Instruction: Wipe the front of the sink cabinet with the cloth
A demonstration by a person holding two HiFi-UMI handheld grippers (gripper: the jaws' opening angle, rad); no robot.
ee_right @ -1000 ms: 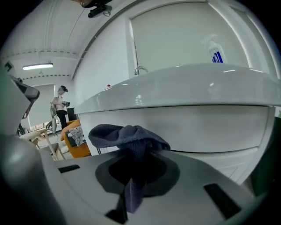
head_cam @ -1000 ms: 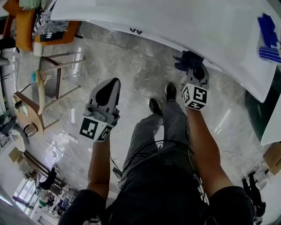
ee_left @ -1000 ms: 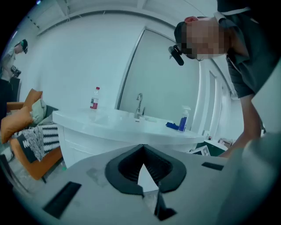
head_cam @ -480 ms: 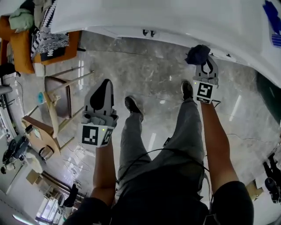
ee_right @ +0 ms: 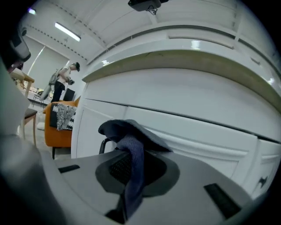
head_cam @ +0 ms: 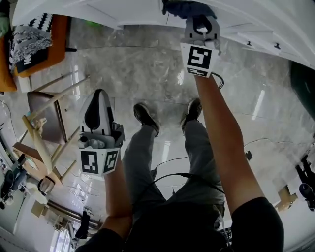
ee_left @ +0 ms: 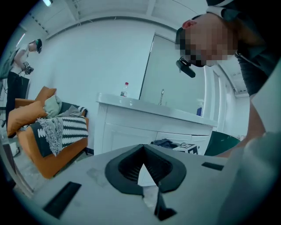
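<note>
Far left, head view: an orange sofa (head_cam: 58, 47) carrying a black-and-white patterned blanket (head_cam: 29, 42). Below it stands a wooden chair (head_cam: 45, 110) on the grey marble floor (head_cam: 147, 69).

Left gripper (head_cam: 99, 98): held low over the floor, well apart from the cabinet. In the left gripper view its jaws (ee_left: 144, 167) stand together at the tips, with nothing clamped between them.

Centre: the person's two shoes (head_cam: 146, 117) are planted on the floor between the two arms.

Right gripper (head_cam: 199, 17): raised on an outstretched arm to the white sink cabinet (head_cam: 256, 22). In the right gripper view the jaws (ee_right: 131, 165) are clamped on the dark blue cloth (ee_right: 129, 140). One fold runs down between the jaws, and the rest is bunched above them.

Cloth position: its bunched end (head_cam: 184, 7) is up against the cabinet front (ee_right: 184, 110), on the panel just below the overhanging counter edge (ee_right: 184, 59). From the left gripper view the cloth (ee_left: 164, 143) shows at the same front, below the counter (ee_left: 153, 110), which carries a bottle (ee_left: 125, 89) and a tap (ee_left: 162, 96)
</note>
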